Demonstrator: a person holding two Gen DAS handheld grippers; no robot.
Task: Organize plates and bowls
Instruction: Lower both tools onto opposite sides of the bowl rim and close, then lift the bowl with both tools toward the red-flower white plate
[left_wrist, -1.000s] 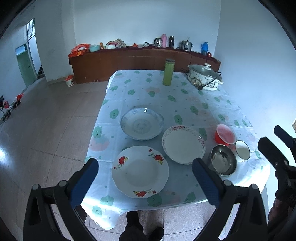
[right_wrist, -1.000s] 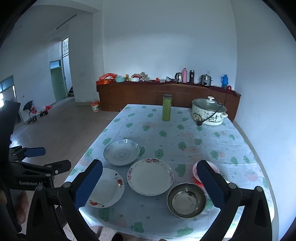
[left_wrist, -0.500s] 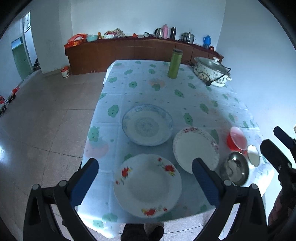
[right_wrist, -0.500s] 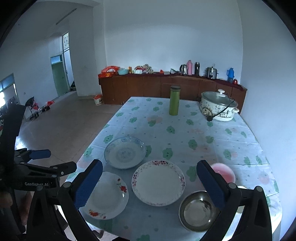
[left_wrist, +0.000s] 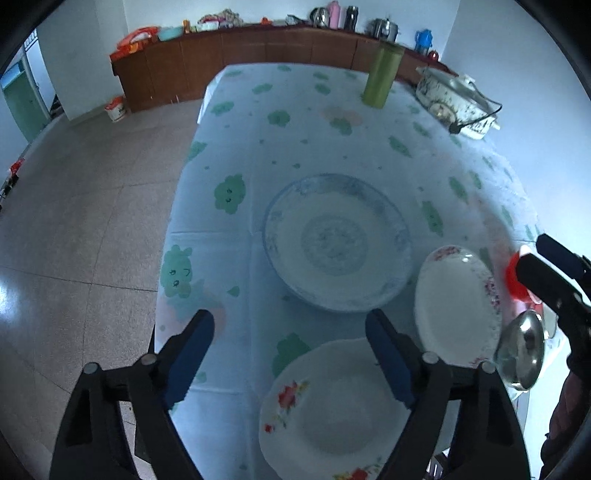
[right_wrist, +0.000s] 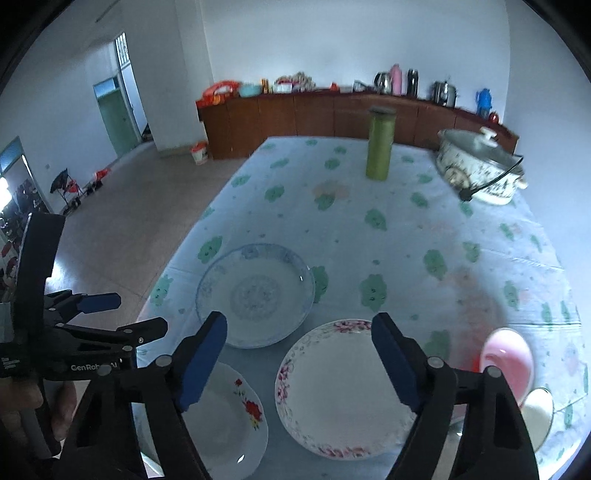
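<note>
Tablecloth (right_wrist: 406, 236) pale with green blotches, covering a long table; dishes grouped at the near end. Blue-patterned plate (left_wrist: 337, 242) sits farthest in, the pink-rimmed plate (right_wrist: 341, 386) just right of and nearer than it, the red-flower plate (left_wrist: 332, 413) nearest the edge — its lower rim is cut off by the frame in both views. Left gripper (left_wrist: 288, 358) hovers over the cloth between the blue-patterned and red-flower plates, jaws apart and closing, nothing between them. Right gripper (right_wrist: 299, 363) hangs above the pink-rimmed plate, jaws likewise apart and closing, pads touching nothing. Pink bowl (right_wrist: 508, 363) blurred at the right edge; steel bowl (left_wrist: 521, 354) partly hidden behind the right gripper's arm in the left view. A small white-lined cup (right_wrist: 537, 413) is half cut off — hard to make out. Green flask (right_wrist: 380, 144) and lidded cooker pot (right_wrist: 480, 166) stand well apart at the far end.
</note>
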